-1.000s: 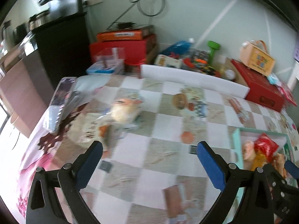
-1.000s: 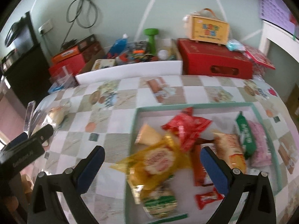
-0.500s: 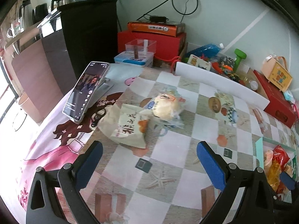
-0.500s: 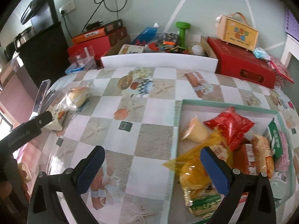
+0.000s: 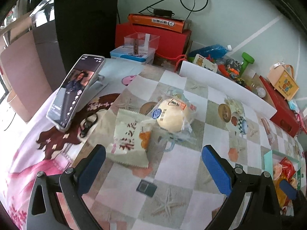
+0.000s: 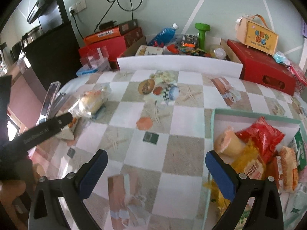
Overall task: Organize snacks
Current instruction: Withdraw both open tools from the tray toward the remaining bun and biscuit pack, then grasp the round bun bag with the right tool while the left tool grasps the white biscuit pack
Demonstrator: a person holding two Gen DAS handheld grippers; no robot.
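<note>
Now the released, empty left claw (image 5: 153, 163) aims at the white flat snack packet (image 5: 129, 136) in the frame's centre, needing descent and closing.

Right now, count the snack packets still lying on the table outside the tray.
2. The round bun in clear wrap lies mid-table; the flat white packet touches its left side, nearer the phone. None looks hidden.
</note>
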